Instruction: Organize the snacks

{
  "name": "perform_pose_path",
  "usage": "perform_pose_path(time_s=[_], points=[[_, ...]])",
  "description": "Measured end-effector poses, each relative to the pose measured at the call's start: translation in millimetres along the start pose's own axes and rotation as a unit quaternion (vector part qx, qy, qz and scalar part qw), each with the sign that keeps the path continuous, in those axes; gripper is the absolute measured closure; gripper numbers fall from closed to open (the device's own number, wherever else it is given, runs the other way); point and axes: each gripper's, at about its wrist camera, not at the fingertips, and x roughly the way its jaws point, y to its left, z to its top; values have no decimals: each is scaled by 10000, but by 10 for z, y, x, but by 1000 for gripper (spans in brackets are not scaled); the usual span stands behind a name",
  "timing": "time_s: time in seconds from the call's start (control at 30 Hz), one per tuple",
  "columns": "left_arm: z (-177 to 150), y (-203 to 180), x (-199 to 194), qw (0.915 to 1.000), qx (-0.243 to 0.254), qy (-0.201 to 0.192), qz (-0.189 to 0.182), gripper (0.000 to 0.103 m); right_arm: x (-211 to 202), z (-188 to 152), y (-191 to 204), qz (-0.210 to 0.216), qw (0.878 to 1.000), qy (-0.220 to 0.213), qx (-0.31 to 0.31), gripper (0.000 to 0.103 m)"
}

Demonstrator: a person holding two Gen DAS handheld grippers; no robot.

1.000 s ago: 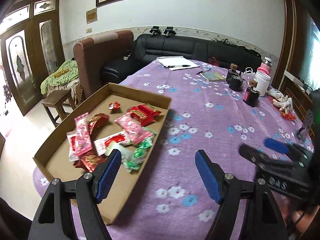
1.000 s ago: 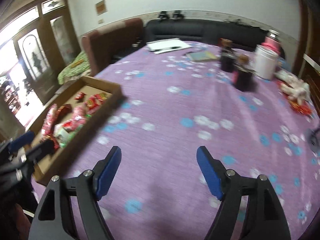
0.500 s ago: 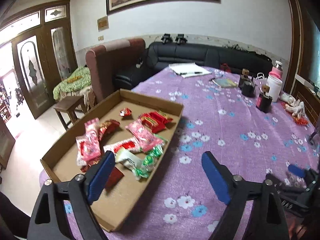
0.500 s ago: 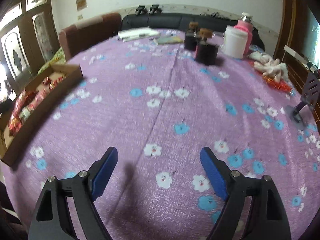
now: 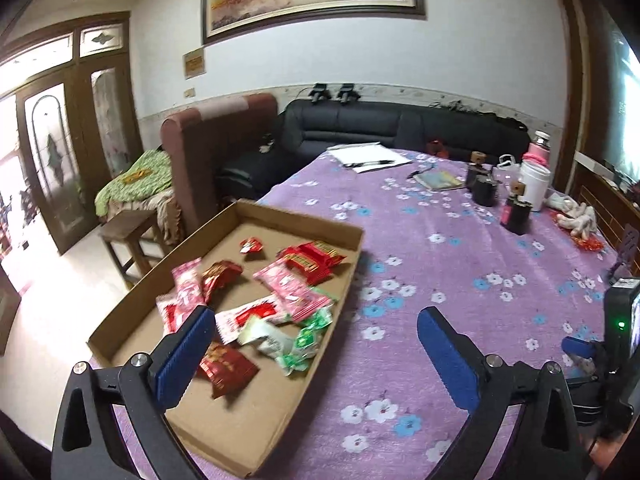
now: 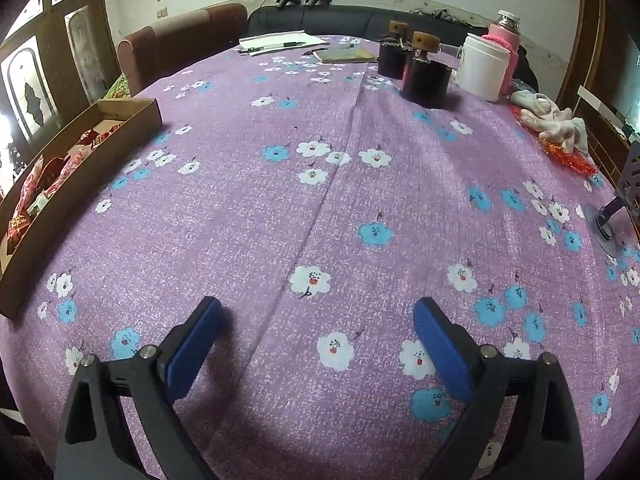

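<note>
**Both claws spread wide, snacks lying in the box**

I am holding the left claw (image 5: 312, 344) gaping and empty above the cardboard box (image 5: 280, 216), where the snacks (image 5: 280, 292) are lying in a loose pile. I am keeping the right claw (image 6: 316, 328) equally wide apart, gripping nothing, low over the purple flowered desk (image 6: 320, 200).

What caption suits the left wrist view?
Open left gripper hovering by a cardboard tray of snacks on a purple tablecloth.
</note>
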Motion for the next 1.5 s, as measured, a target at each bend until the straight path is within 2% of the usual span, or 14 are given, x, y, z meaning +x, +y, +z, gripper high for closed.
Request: perform_pose_path(time_s=[0.13, 0.17, 0.33, 0.47, 0.53, 0.63, 0.67, 0.8, 0.97, 1.17, 1.5], points=[[-44, 135, -26, 9966, -389, 321, 647, 1, -5, 10, 4, 8, 10000, 14, -10, 5], [-59, 165, -41, 9954, -478, 444, 709, 1, -5, 9, 4, 5, 10000, 14, -11, 5], [-223, 279, -173, 9914, -680, 977, 553, 1, -6, 6, 5, 4, 10000, 15, -7, 4], [-459, 311, -244, 9899, -760, 1062, 559, 1, -12, 8, 8, -21, 10000, -7, -5, 4], [-518, 308, -200, 9892, -677, 1153, 604, 1, -78, 23, 86, -146, 9997, -192, -74, 4], [-543, 354, -135, 9869, -812, 1282, 551, 1, -176, 38, 423, 452, 9985, -87, -291, 4], [-551, 370, -122, 9862, -848, 1308, 558, 1, -214, 24, 585, 528, 9976, -104, -428, 4], [-577, 446, -120, 9855, -943, 1261, 639, 1, -377, -51, 1244, 625, 9892, -329, -1284, 4], [-630, 541, -100, 9841, -1075, 1247, 663, 1, -391, -69, 1657, 622, 9811, -391, -1788, 4], [-678, 607, -44, 9828, -1124, 1309, 652, 1, -290, -92, 1719, 559, 9815, -277, -1809, 4], [-679, 597, 2, 9832, -1053, 1430, 428, 1, -276, -94, 1646, 565, 9833, -212, -1716, 3]])
